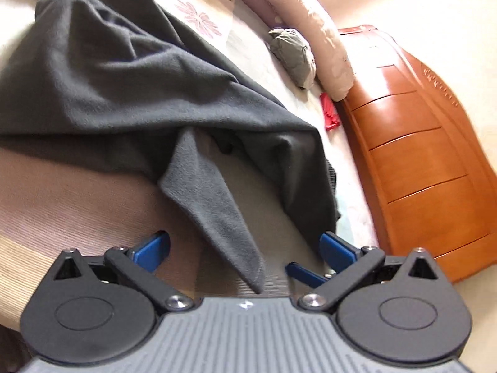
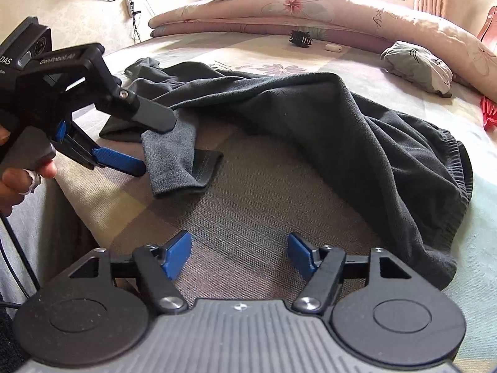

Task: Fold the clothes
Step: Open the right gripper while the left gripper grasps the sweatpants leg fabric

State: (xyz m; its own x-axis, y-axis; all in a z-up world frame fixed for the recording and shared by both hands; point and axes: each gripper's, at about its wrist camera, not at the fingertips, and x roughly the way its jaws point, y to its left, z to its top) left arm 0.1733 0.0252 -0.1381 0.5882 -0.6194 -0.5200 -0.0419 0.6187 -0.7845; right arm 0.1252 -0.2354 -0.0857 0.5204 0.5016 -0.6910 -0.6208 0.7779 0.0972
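Dark grey trousers (image 2: 310,118) lie crumpled on the bed (image 2: 248,205), with the elastic waistband (image 2: 453,161) to the right and the leg ends (image 2: 174,161) to the left. My left gripper (image 1: 245,248) is open, and a leg's hem corner (image 1: 230,223) lies loose between its blue fingers (image 1: 155,248) without being pressed. In the right wrist view the left gripper (image 2: 158,144) sits at the left, held by a hand (image 2: 18,180), its fingers on either side of the leg end. My right gripper (image 2: 239,255) is open over bare bed cover, short of the trousers.
A folded quilt (image 2: 279,9) with a pillow lies along the back of the bed. A grey-green bundle (image 2: 419,65), a black hair clip (image 2: 299,39) and a red item (image 2: 489,115) sit near it. A wooden chest of drawers (image 1: 419,155) stands beside the bed.
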